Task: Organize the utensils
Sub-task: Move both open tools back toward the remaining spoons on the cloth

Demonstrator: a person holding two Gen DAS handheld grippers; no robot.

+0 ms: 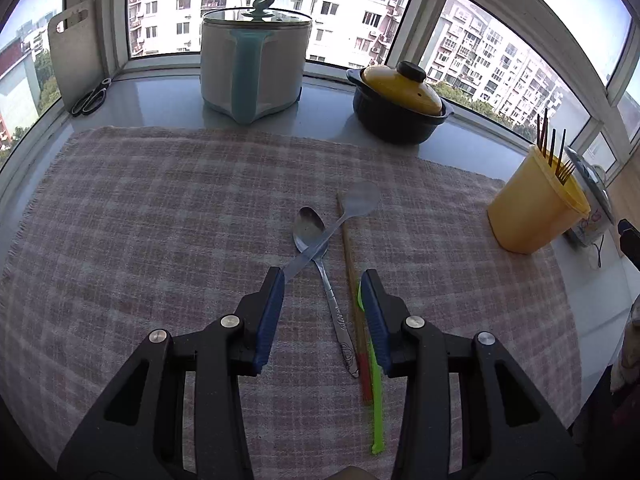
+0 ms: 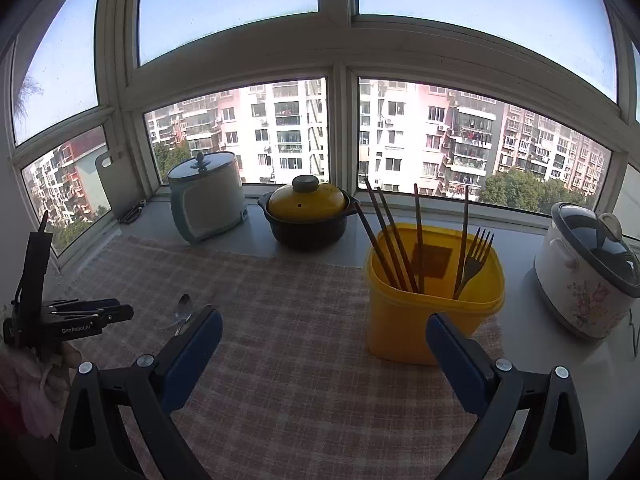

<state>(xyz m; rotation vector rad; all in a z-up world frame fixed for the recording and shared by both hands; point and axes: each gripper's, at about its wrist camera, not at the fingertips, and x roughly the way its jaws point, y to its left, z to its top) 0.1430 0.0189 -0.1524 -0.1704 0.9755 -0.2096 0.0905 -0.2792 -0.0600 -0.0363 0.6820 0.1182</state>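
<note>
On the checked cloth (image 1: 160,208) covering the bench, four loose utensils lie just ahead of and partly between the fingers of the left tool (image 1: 322,280), which is partly open with nothing pressed between its pads. Nearest its left finger, the handle of a clear plastic spoon (image 1: 352,208) runs diagonally away to the right, crossing over a metal spoon (image 1: 320,252) whose long axis points almost straight away from the tool, handle end toward it, bowl end far. Just right of that, a wooden chopstick (image 1: 348,264) lies nearly parallel, and a green plastic utensil (image 1: 376,400) lies against the inner side of the right finger. The left tool is judged the nearer to this cluster; a grasp across the metal spoon's handle appears to be what the coming move turns on. Farther right, well apart from the left tool, stands the yellow container (image 2: 432,312), just ahead of the right tool (image 2: 324,324), whose fingers are spread wide and empty. In the container, several dark chopsticks (image 2: 386,236) and a fork (image 2: 476,256) stand upright, leaning on its rim.
</note>
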